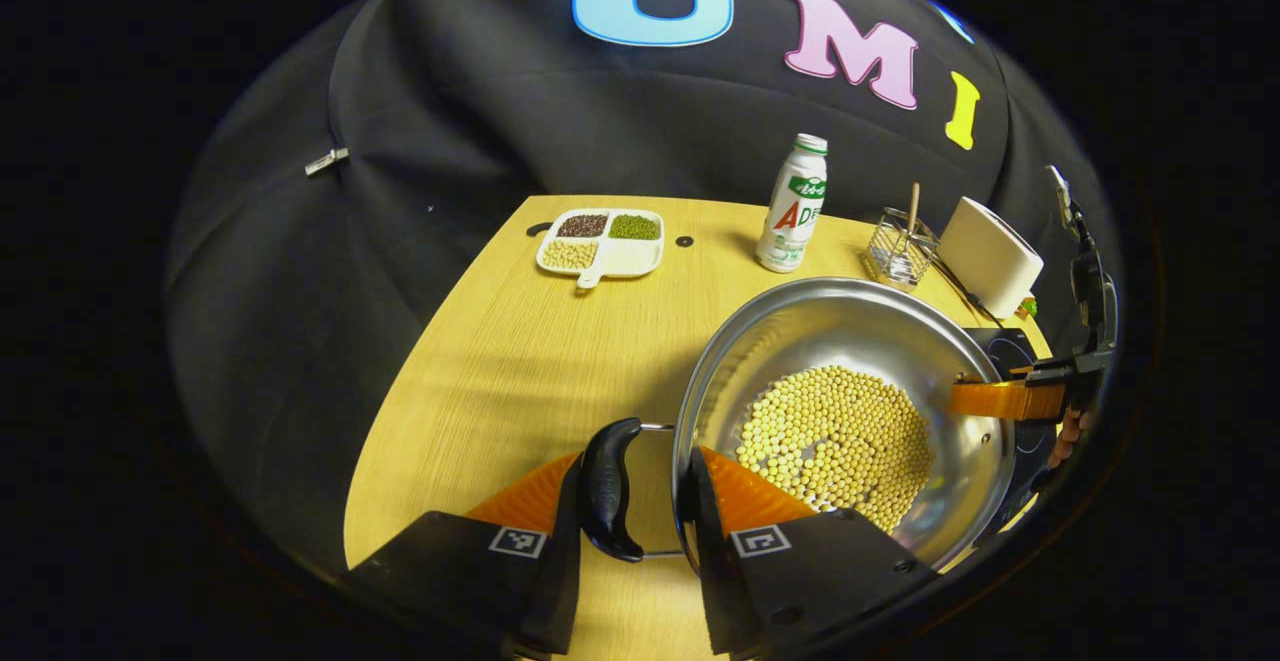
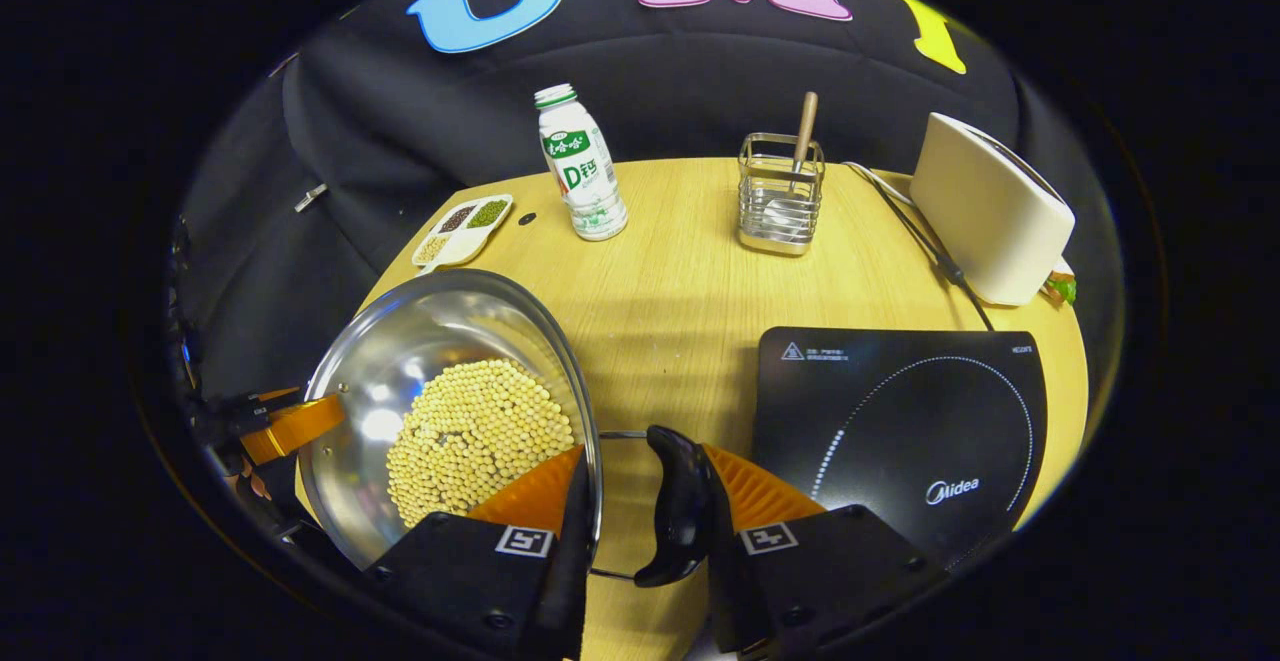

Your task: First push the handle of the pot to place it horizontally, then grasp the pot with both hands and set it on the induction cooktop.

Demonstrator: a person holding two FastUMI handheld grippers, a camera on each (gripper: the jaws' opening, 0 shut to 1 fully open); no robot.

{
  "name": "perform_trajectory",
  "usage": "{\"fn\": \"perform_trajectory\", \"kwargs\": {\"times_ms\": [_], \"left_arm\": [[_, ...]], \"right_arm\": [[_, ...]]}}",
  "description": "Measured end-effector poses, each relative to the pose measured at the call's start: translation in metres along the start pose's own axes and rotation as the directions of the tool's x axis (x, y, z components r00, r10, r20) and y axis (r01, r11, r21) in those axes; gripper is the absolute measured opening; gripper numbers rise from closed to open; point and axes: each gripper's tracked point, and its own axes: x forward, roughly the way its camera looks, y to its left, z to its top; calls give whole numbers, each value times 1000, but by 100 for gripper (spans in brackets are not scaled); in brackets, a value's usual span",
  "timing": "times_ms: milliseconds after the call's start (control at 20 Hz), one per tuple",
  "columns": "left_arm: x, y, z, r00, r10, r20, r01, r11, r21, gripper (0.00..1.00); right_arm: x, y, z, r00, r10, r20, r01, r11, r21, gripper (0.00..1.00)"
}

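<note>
Left gripper (image 1: pixel 640 501) | jaws clamped across pot (image 1: pixel 850 411) rim and handle (image 1: pixel 610 489) | right gripper (image 2: pixel 640 501) likewise | beside cooktop (image 2: pixel 900 421)

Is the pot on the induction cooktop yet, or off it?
Off it. In the right gripper view the pot is left of the induction cooktop, whose ring is bare. Wooden table shows between them.

Silver pot (image 2: pixel 400 361); yellow beans (image 2: pixel 475 436); black cooktop (image 2: pixel 900 411).

A shiny steel pot (image 2: pixel 450 411) holding yellow beans (image 2: pixel 480 436) is sitting at lower left of the right gripper view, its black side handle (image 2: pixel 680 506) standing at bottom centre. A black induction cooktop (image 2: pixel 900 431) is lying flat at lower right.
</note>
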Motion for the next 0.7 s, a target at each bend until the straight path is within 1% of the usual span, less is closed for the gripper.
{"fn": "perform_trajectory", "kwargs": {"times_ms": [100, 150, 200, 250, 550, 600, 650, 700], "left_arm": [[-9, -19, 8, 1000, -4, 3, 4, 1000, 22, 52], [-13, -30, 13, 1000, -11, 5, 10, 1000, 28, 52], [-15, -43, 15, 1000, -18, 2, 18, 999, 35, 52], [-17, -58, 19, 1000, -26, 4, 26, 999, 45, 52], [-19, -156, 30, 996, -91, 3, 90, 992, 86, 52], [-18, -174, 30, 995, -104, 0, 103, 990, 97, 52], [-18, -190, 32, 993, -116, 0, 115, 988, 105, 52], [-18, -206, 33, 992, -126, -2, 125, 985, 115, 52]], "right_arm": [[-15, -16, 4, 1000, -2, 6, 2, 1000, 14, 53], [-23, -26, 6, 1000, -6, 6, 6, 1000, 22, 48], [-31, -38, 7, 1000, -12, 8, 11, 999, 33, 53], [-38, -51, 9, 1000, -19, 10, 18, 999, 41, 53], [-79, -145, 12, 997, -77, 21, 75, 994, 83, 53], [-86, -161, 10, 996, -88, 23, 85, 992, 91, 48], [-92, -176, 9, 995, -98, 26, 95, 990, 101, 53], [-97, -190, 8, 994, -107, 27, 103, 988, 111, 48]]}}
